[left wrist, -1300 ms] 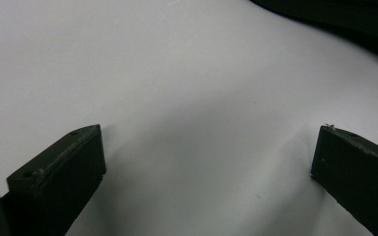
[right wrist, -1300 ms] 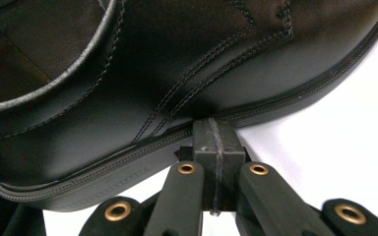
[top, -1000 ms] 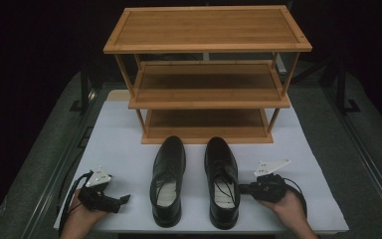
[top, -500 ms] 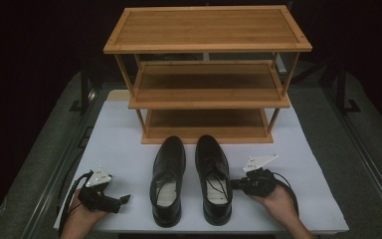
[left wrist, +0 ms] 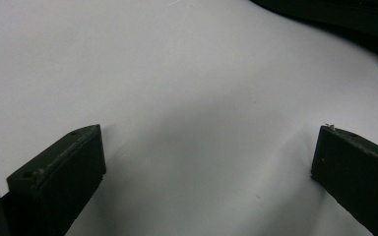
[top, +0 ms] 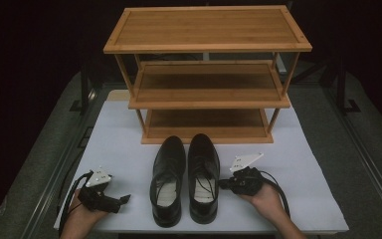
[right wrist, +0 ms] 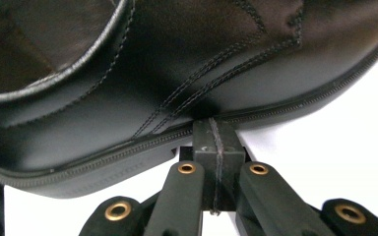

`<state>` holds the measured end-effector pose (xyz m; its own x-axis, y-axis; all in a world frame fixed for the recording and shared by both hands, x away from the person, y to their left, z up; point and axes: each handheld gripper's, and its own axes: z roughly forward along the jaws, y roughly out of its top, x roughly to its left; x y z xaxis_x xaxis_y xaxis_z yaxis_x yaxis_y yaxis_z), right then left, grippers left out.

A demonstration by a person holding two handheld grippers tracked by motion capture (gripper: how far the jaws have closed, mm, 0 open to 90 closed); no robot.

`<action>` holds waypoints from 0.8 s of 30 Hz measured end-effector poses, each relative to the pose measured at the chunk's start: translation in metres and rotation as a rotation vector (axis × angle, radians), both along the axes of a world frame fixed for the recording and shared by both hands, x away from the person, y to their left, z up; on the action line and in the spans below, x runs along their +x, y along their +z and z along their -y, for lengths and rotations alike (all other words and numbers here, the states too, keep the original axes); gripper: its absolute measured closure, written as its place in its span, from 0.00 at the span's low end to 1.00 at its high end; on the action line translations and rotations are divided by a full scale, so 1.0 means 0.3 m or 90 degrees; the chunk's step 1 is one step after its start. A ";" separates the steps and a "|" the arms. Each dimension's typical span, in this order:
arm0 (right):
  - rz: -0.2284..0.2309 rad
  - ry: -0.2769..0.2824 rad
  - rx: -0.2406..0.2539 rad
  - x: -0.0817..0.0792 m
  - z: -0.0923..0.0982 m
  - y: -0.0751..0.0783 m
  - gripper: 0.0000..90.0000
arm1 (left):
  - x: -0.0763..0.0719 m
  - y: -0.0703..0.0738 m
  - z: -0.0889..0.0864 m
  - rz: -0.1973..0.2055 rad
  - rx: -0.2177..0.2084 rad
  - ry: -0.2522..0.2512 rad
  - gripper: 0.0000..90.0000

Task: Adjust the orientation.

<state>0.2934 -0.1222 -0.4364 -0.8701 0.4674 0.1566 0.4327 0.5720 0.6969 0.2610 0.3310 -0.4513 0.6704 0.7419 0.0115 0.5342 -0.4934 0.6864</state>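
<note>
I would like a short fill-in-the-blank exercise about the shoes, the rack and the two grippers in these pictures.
1. The wooden rack has ___ shelves.
2. The two black shoes stand on the white sheet in ___ of the rack.
3. The right gripper has its jaws ___ and their tips touch the side of the right shoe.
4. The left gripper has its jaws ___ over the sheet.

Missing words: three; front; shut; open

Two black dress shoes stood side by side between the two tongs: the right shoe [top: 202, 177] touched the tip of the right tongs [top: 222, 183], the left shoe [top: 167, 180] lay nearer the left tongs [top: 125, 198]. Beyond them was one wooden rack [top: 206, 74] with three shelves. One white sheet [top: 119, 144], as far as could be told, covered the bench.
</note>
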 end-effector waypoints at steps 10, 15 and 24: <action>-0.002 0.004 0.011 -0.004 0.001 -0.006 1.00 | 0.000 0.000 0.000 0.000 0.000 0.000 0.00; 0.003 -0.025 0.022 0.002 0.034 0.003 0.94 | 0.000 0.000 0.000 0.000 -0.001 0.001 0.00; 0.034 -0.090 -0.002 0.005 0.070 0.019 0.60 | 0.005 0.005 0.000 -0.005 -0.006 0.003 0.00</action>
